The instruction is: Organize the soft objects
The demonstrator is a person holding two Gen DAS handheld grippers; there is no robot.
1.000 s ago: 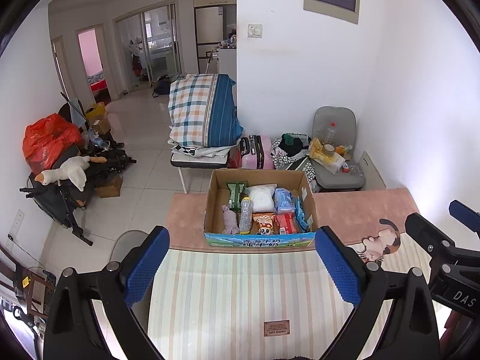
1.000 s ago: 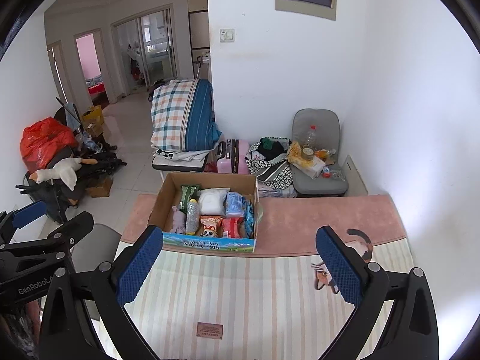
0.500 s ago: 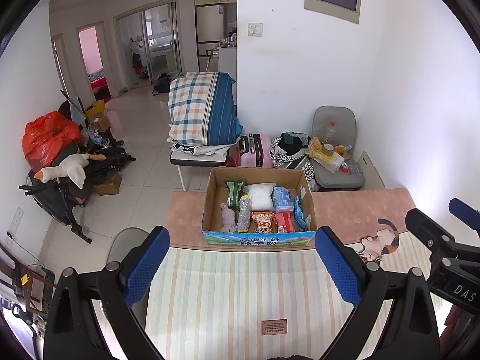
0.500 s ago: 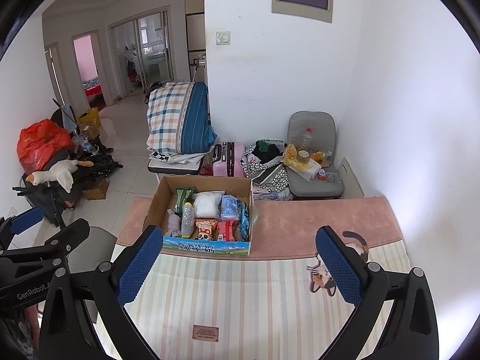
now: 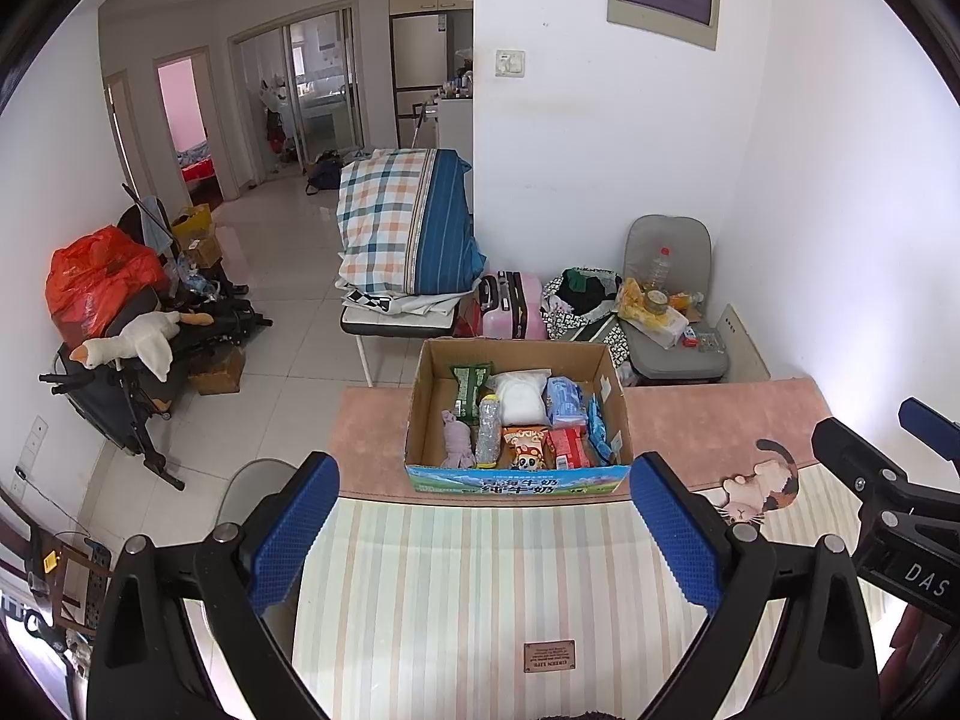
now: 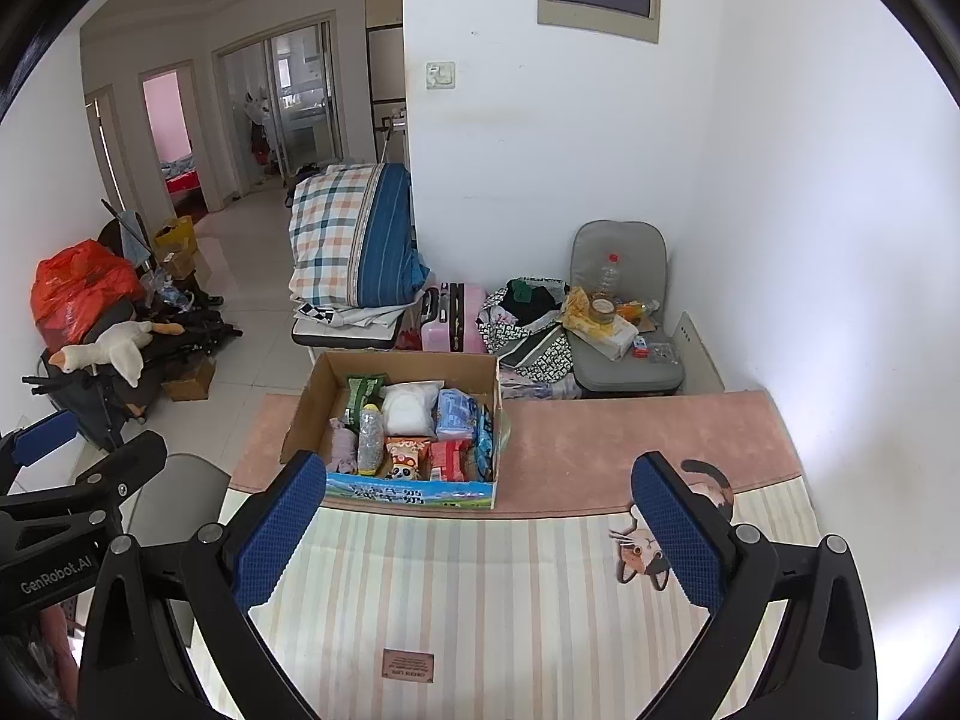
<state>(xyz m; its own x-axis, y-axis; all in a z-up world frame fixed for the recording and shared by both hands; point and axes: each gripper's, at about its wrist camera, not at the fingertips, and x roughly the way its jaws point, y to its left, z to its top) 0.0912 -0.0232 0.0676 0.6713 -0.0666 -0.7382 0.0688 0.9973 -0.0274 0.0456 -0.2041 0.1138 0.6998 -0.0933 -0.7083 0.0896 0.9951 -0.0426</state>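
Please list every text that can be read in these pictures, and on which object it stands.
"GenRobot.AI": on the left gripper body.
"DAS": on the right gripper body, cut off by the frame.
"纯牛奶": on the cardboard box front.
Small brown mat label: too small to read.
Snack packets: unreadable.

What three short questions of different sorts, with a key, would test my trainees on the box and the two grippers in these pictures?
1. True or false: the left gripper holds an item from the cardboard box.
2. Multiple choice: the clear plastic bottle in the box lies (A) beside the mauve soft toy, (B) on the striped mat, (C) on the floor.
3. Fill in: the cat picture shows behind the right gripper's ____ finger.

Key
1. False: its jaws are wide apart and hold nothing.
2. A
3. right
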